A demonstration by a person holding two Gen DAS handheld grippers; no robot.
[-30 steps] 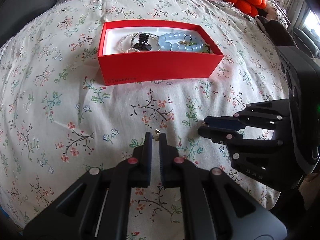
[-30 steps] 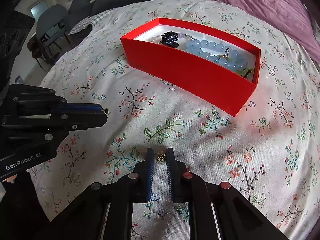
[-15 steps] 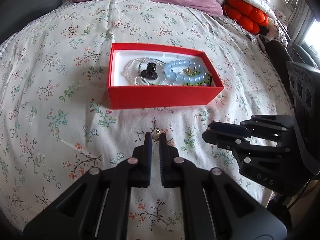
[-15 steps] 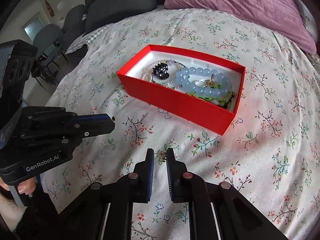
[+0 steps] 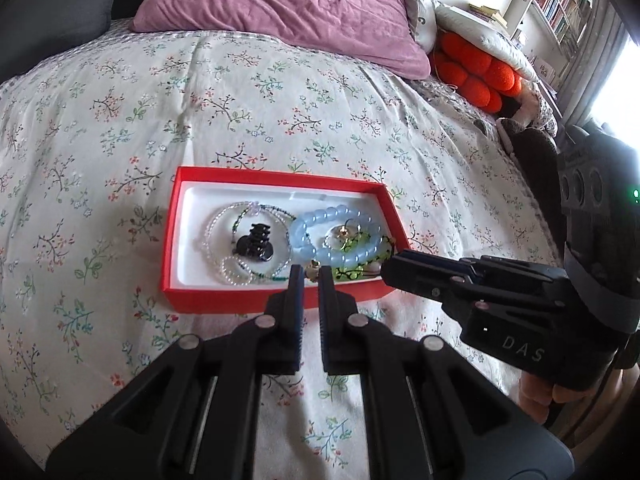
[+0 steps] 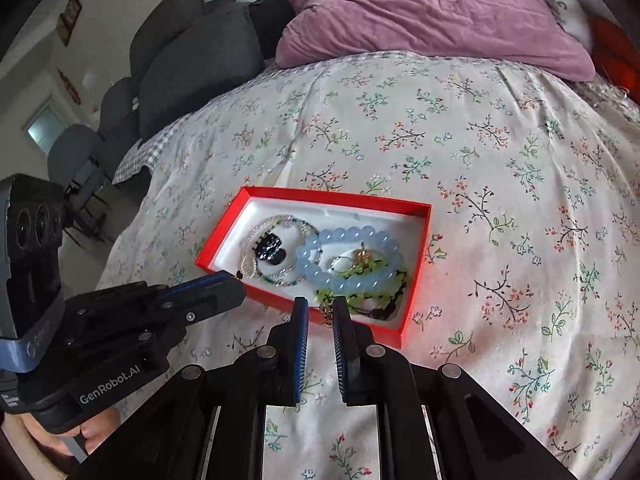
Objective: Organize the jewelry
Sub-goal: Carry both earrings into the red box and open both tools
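Each hand-held gripper, left and right, is clenched on a tiny gold-coloured earring-like piece, poised over the near edge of the shallow red cardboard box of beads on the floral bedspread. Released too soon, either piece could drop outside the box and vanish among the flower print. Readable writing: "DAS" and "GenRobot.AI" on the gripper bodies.

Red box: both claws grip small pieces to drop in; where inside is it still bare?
The red box shows bare white lining along its far wall and left end, beside the clear bead strand. The right half is crowded: blue bead bracelet, green piece.
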